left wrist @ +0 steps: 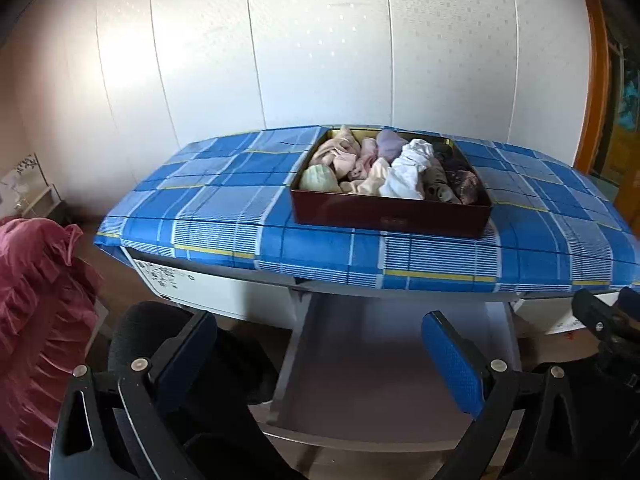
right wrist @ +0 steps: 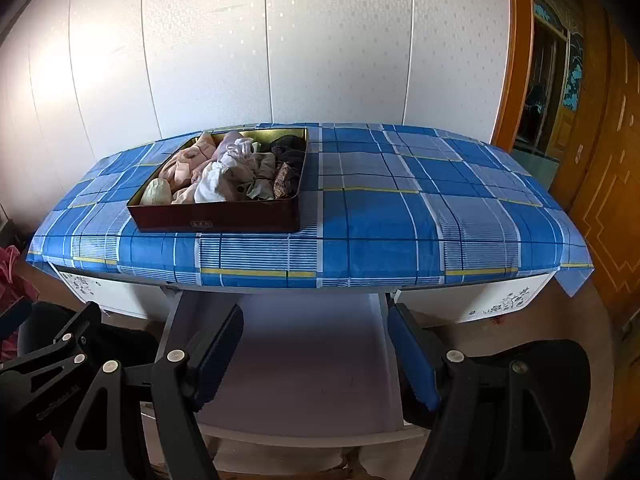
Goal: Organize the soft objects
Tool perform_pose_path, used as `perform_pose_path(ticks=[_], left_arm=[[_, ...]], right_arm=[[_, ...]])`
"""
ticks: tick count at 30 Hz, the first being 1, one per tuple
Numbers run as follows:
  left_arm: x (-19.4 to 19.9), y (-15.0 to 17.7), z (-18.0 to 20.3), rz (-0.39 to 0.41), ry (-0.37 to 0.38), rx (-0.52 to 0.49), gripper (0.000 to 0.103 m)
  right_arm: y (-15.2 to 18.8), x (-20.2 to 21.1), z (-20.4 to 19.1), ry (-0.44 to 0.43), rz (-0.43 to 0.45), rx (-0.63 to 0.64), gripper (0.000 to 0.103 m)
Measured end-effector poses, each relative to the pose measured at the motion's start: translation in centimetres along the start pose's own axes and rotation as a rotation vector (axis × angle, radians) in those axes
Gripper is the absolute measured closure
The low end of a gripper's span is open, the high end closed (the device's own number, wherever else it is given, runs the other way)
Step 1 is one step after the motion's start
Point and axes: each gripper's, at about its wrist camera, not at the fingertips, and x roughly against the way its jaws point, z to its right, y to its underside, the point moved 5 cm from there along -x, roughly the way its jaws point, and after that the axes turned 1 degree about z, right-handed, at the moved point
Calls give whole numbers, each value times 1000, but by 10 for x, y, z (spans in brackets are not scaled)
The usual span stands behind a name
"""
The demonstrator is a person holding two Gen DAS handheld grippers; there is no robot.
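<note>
Both your grippers are held low in front of the table, well back from the work. Left gripper (left wrist: 316, 364): jaws spread wide, nothing between them. Right gripper (right wrist: 316, 356): same, released, empty.

Soft objects (left wrist: 384, 168) are all bunched inside the dark red box (left wrist: 390, 216): pale green roll at the near-left corner, pink/beige pieces, a lilac one at the back, white in the middle, olive and dark ones on the right. They're packed in but crumpled, not neatly rowed. No loose fabric on the cloth around the box.

Status: this fits either a box waiting to be sorted/emptied, or one just filled w/ everything put away. Can't call it from here, so no move advised.

Surface: table (right wrist: 400, 216) w/ blue plaid cloth, box sits left of centre in the right wrist view, rest of the cloth bare. White panelled wall behind, wooden door (right wrist: 600, 200) to the right, pink ruffled fabric (left wrist: 32, 300) lower left.
</note>
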Motion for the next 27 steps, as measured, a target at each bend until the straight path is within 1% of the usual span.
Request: perform_pose_path(ticks=[4,13,20,27], left_arm=[[1,-1,1,-3,33,5,0],[-2,1,2,-19,47,14,0],[1,1,4,-12,58,16,0],[-1,2,3,-20,65,18,0]], right_arm=[[0,2,-4,-8,4,12,27],[1,-2,-1,-6,-12,0,27],[1,-2,-3,-10,-10,5,27],[0,-1,-3,-13,-6,6,27]])
